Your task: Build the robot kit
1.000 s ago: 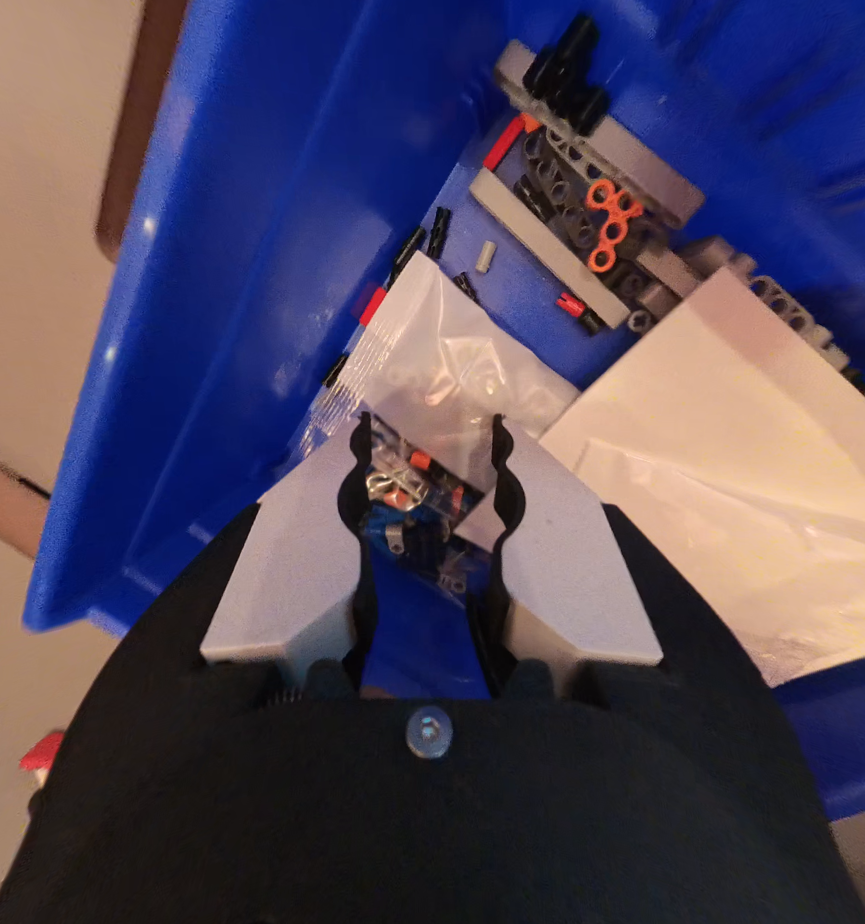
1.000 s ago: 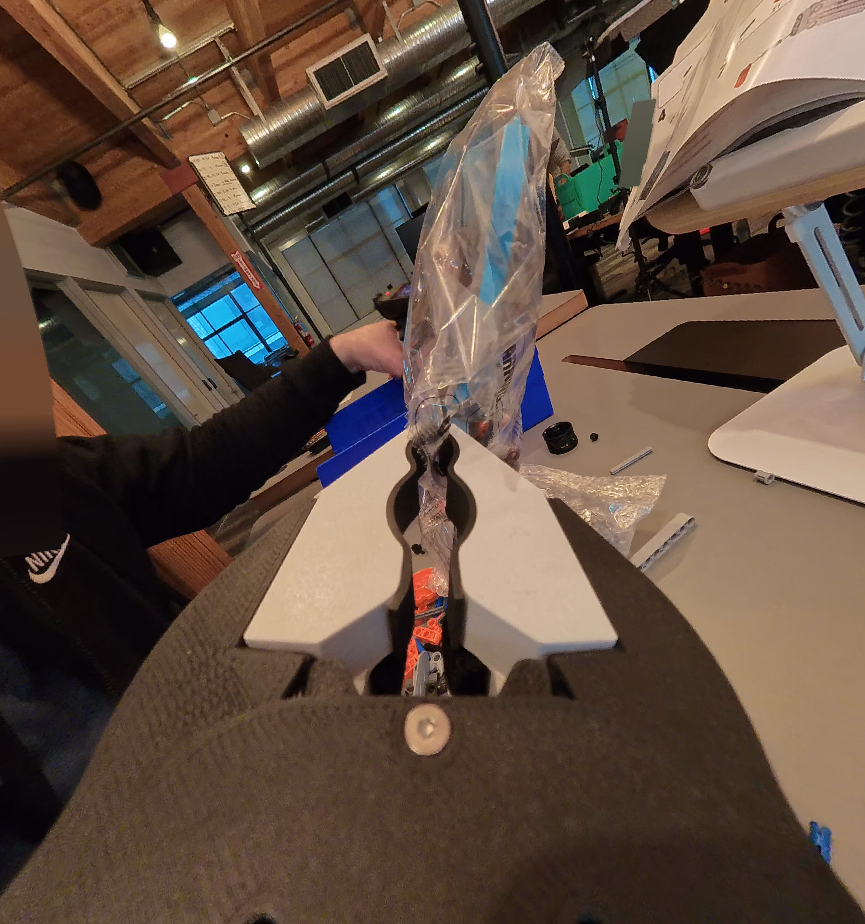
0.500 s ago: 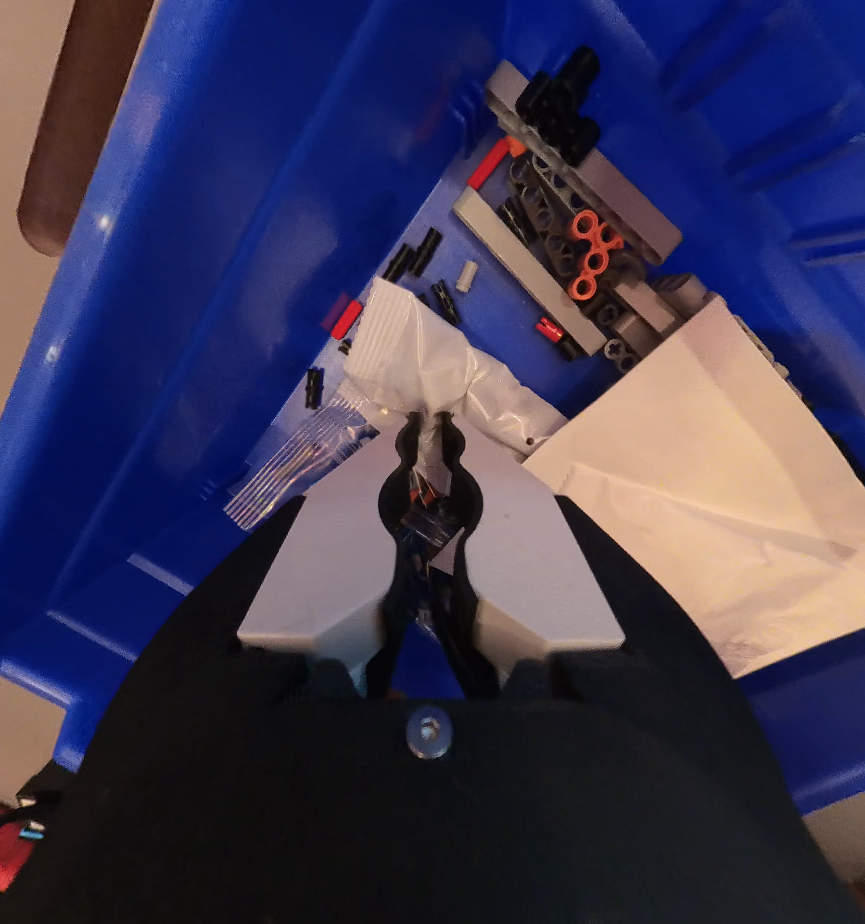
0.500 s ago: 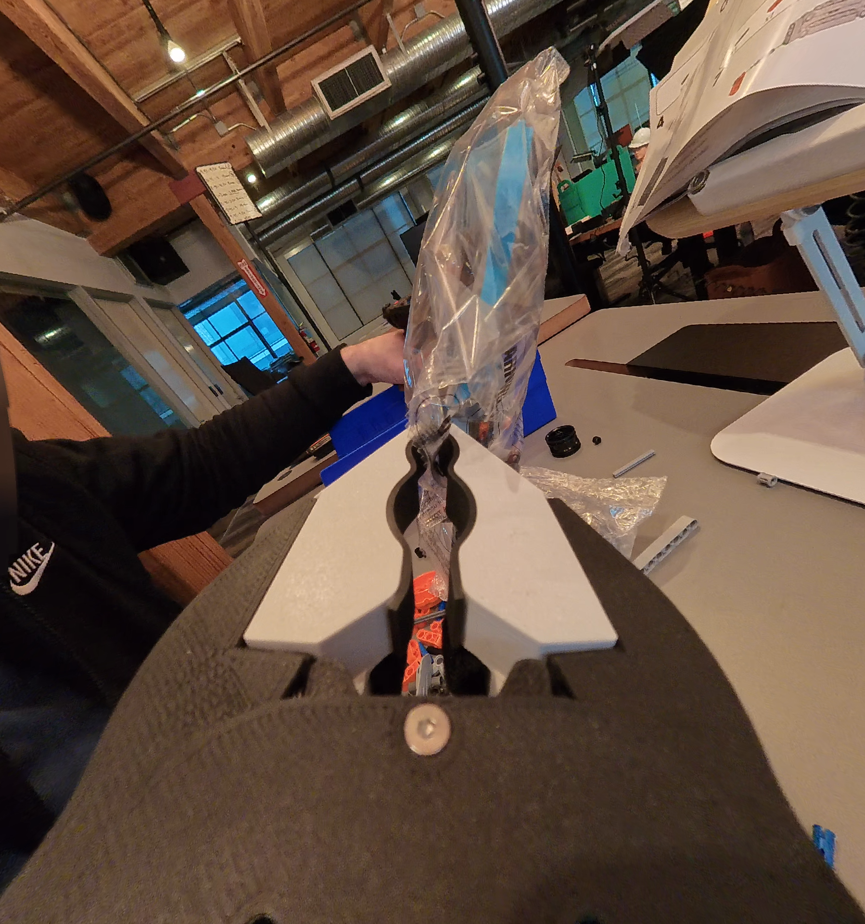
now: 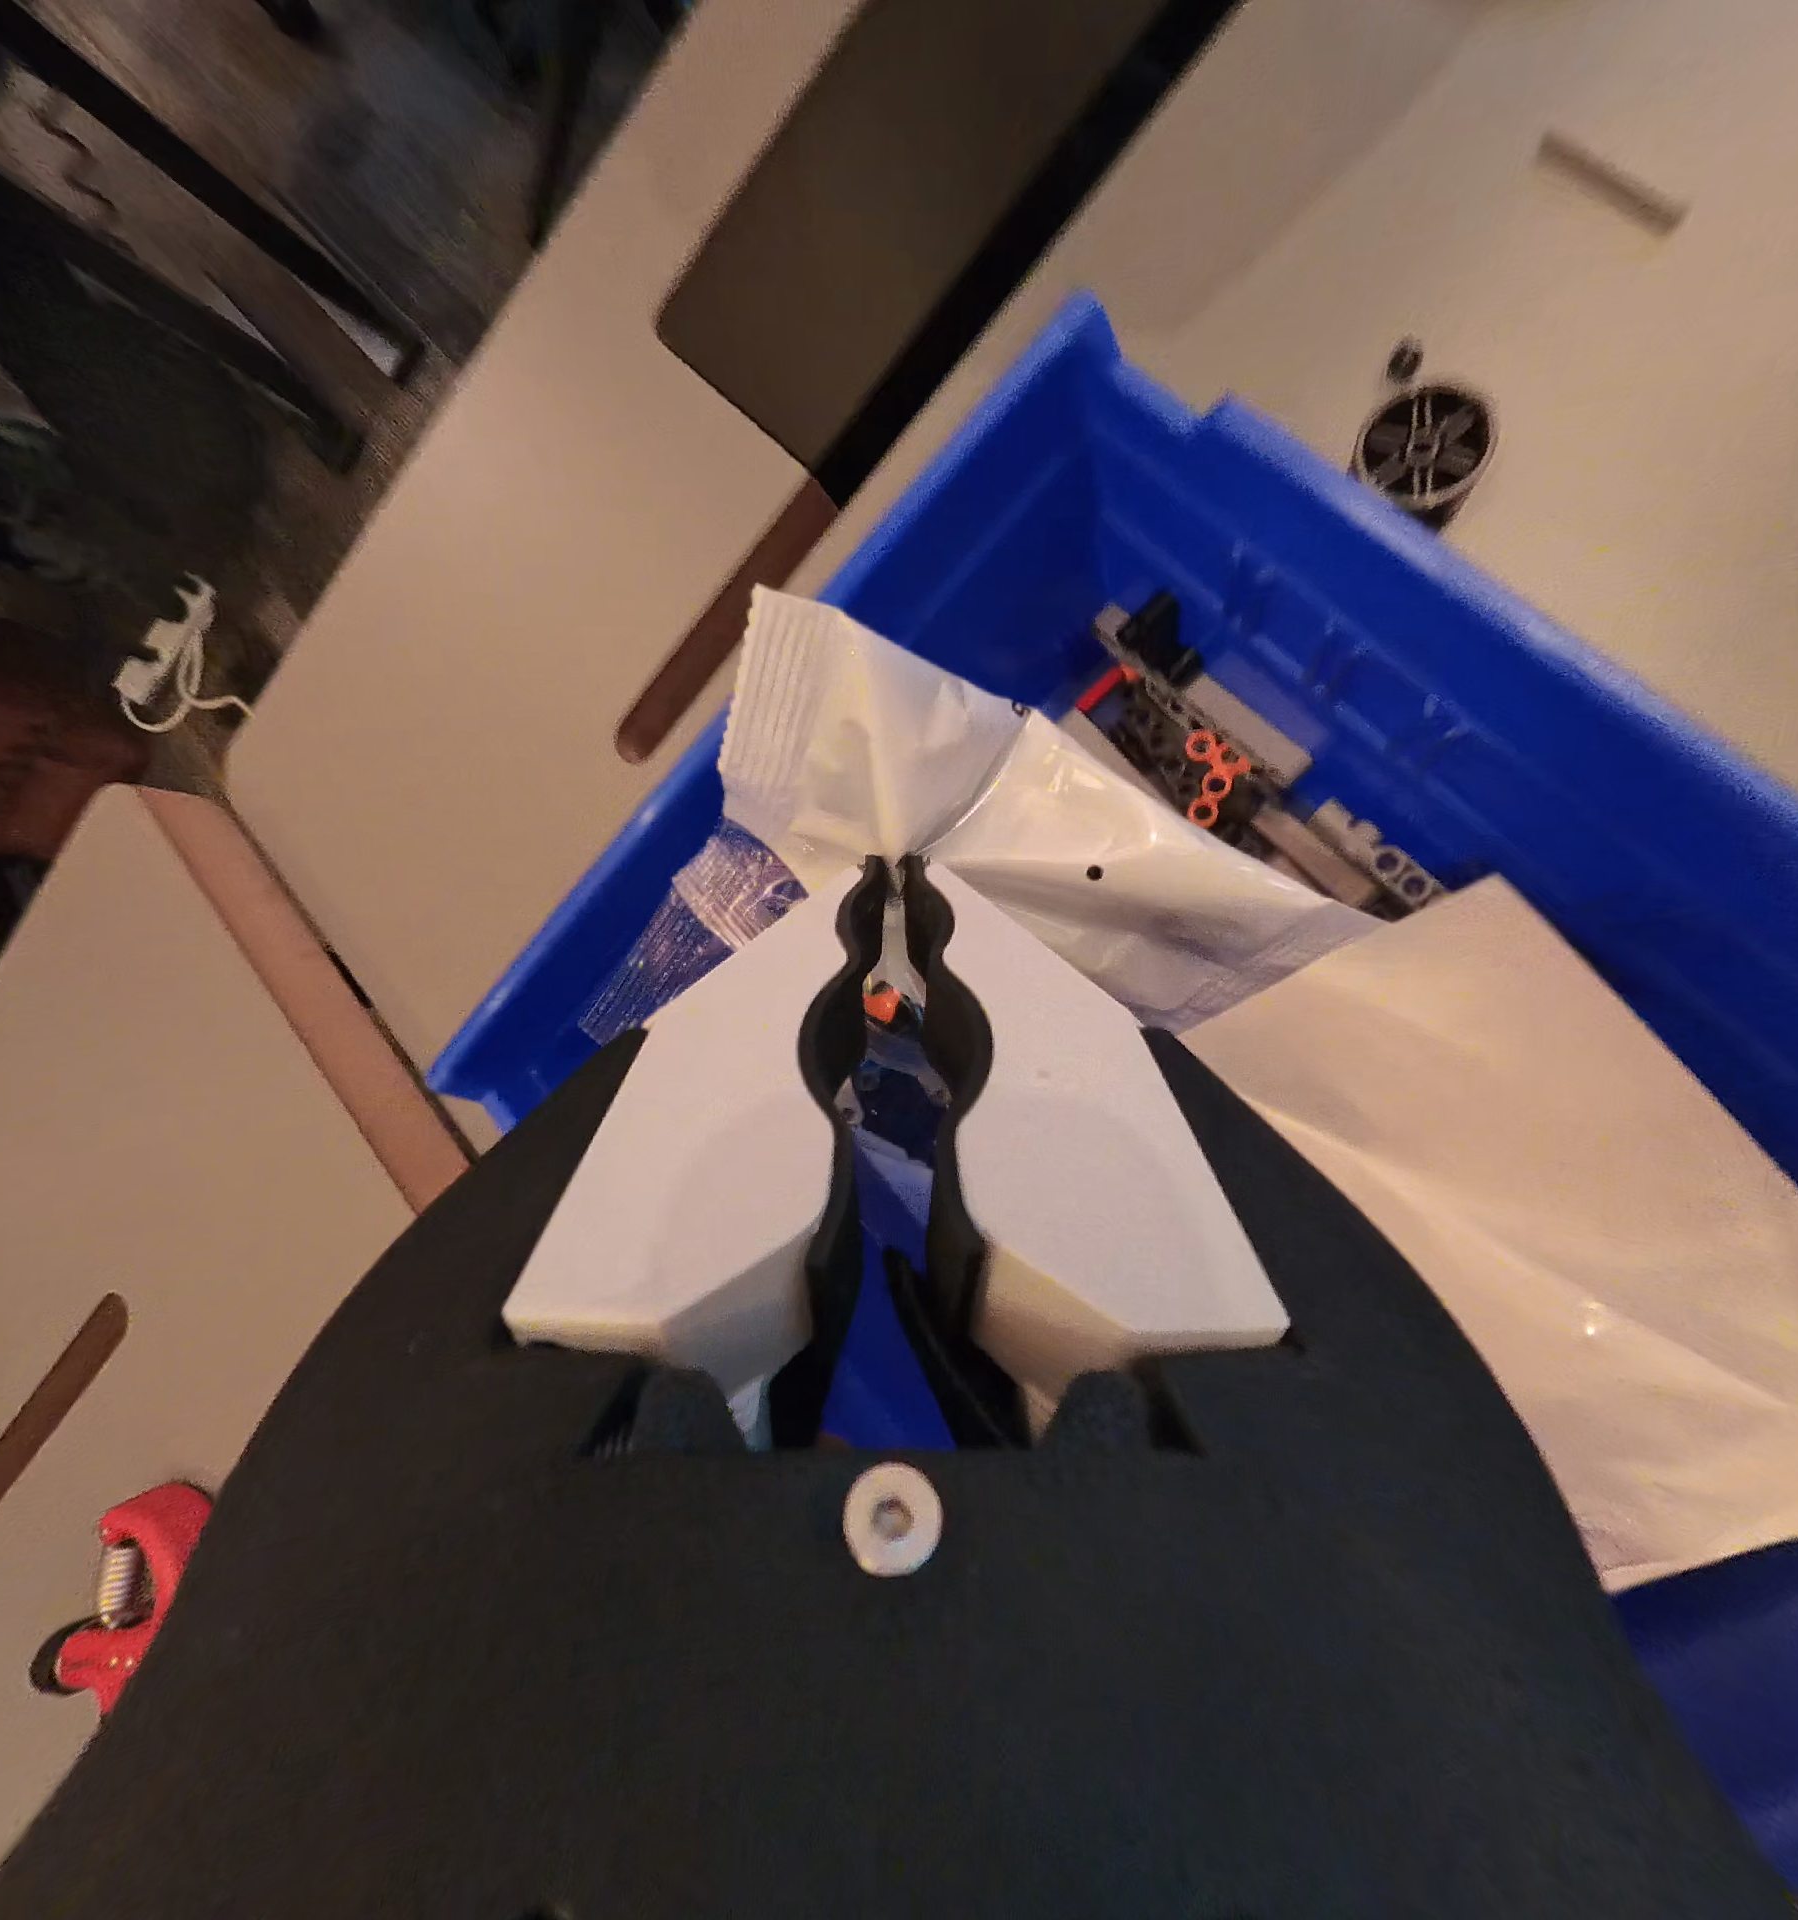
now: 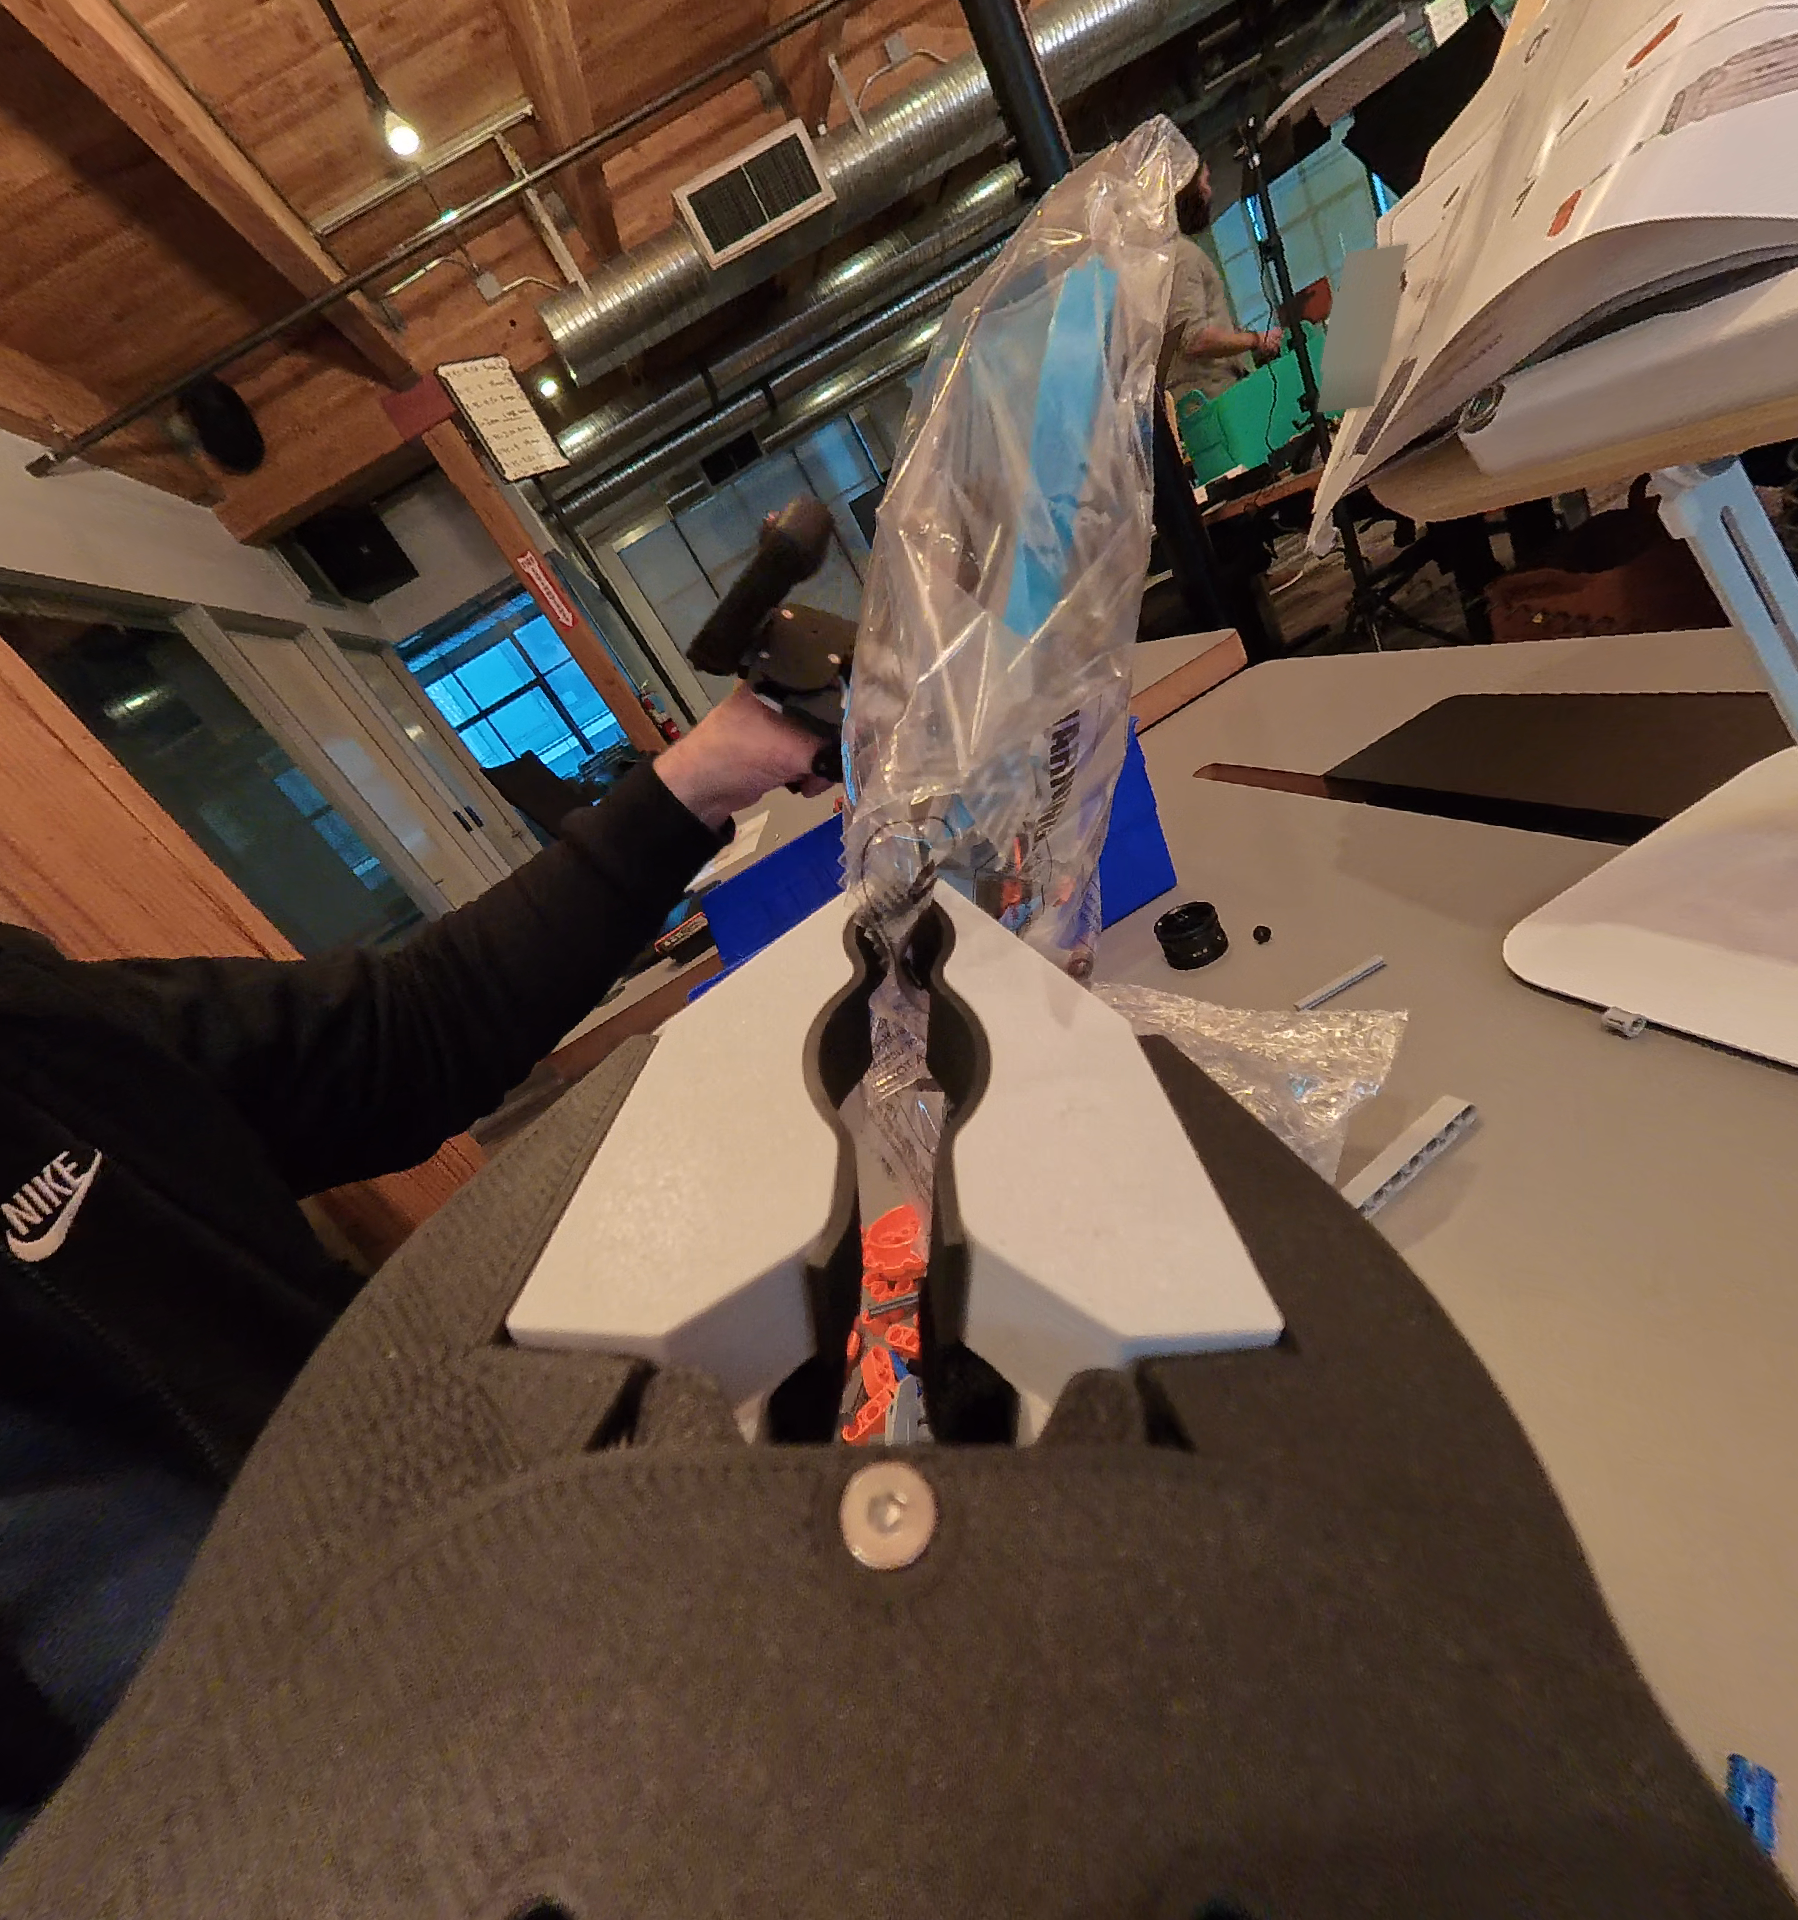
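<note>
A: Left gripper (image 5: 887, 868) status?

B: Fingers pinched together on a small plastic bag (image 5: 936, 769) of parts. Bag's white upper part fans out past the tips, crimped edge toward upper left; the part with small orange and blue pieces sits between the fingers. It's held above the near-left corner of the blue bin (image 5: 1497, 665).

A: What's in the bin?

B: Grey and black beam pieces with an orange connector (image 5: 1215, 774) at the far end, a white sheet (image 5: 1497, 1195) along the right side. A dark spoked wheel (image 5: 1425, 442) lies on the table beyond the bin.

A: Right gripper (image 6: 900, 920)?

B: Clamped near the middle of a clear plastic bag (image 6: 1020, 540). Long axis near vertical, upper part standing up and leaning right, blue pieces inside. Lower end with orange parts (image 6: 890, 1247) sits back between the fingers. Bag carries printed writing; not reading it.

A: Around it?

B: Grey table (image 6: 1601, 1351), crumpled empty bag (image 6: 1279, 1060) just right of the fingers, a grey beam (image 6: 1414, 1153) beside that, a black ring (image 6: 1191, 935) farther back. Book stand's white base (image 6: 1705, 935) at right. A hand (image 6: 739, 764) grips the other gripper's handle at left, over the bin.
</note>
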A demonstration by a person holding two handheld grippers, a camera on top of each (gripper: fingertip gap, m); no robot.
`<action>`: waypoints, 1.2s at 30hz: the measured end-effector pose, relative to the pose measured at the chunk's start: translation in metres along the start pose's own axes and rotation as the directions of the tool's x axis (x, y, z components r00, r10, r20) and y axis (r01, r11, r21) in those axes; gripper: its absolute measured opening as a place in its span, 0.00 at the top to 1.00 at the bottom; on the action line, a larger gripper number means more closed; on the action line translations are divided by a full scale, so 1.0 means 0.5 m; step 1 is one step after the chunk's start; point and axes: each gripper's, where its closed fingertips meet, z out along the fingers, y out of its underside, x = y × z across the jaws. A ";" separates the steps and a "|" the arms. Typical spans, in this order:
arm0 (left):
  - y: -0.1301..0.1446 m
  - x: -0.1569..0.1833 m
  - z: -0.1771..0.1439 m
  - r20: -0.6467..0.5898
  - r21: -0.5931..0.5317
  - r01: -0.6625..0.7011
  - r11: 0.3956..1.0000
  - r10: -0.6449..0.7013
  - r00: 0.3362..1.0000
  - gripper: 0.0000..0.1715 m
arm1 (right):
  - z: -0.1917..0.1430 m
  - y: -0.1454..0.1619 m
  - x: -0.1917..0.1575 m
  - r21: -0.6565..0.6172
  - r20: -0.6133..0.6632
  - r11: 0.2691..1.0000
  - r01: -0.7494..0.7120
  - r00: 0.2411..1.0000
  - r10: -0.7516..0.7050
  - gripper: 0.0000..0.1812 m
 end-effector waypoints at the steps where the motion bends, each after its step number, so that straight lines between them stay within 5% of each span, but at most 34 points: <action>1: -0.013 -0.005 -0.016 0.009 0.034 0.008 0.999 -0.008 1.000 0.99 | 0.000 0.001 0.000 -0.005 -0.003 1.000 0.003 1.000 -0.003 1.00; 12: -0.095 -0.024 -0.208 0.049 0.264 0.039 0.964 -0.054 0.997 0.99 | 0.007 0.002 -0.018 -0.030 0.004 0.999 0.036 0.999 -0.036 1.00; 23: -0.150 0.064 -0.333 0.039 0.405 0.003 0.915 -0.020 0.999 0.99 | 0.016 -0.014 -0.038 -0.038 0.010 0.998 0.057 0.998 -0.056 0.99; 36: -0.116 0.093 -0.393 0.044 0.460 0.023 0.888 -0.049 0.998 0.99 | 0.066 -0.091 -0.094 -0.037 0.057 0.994 0.106 0.993 -0.104 0.99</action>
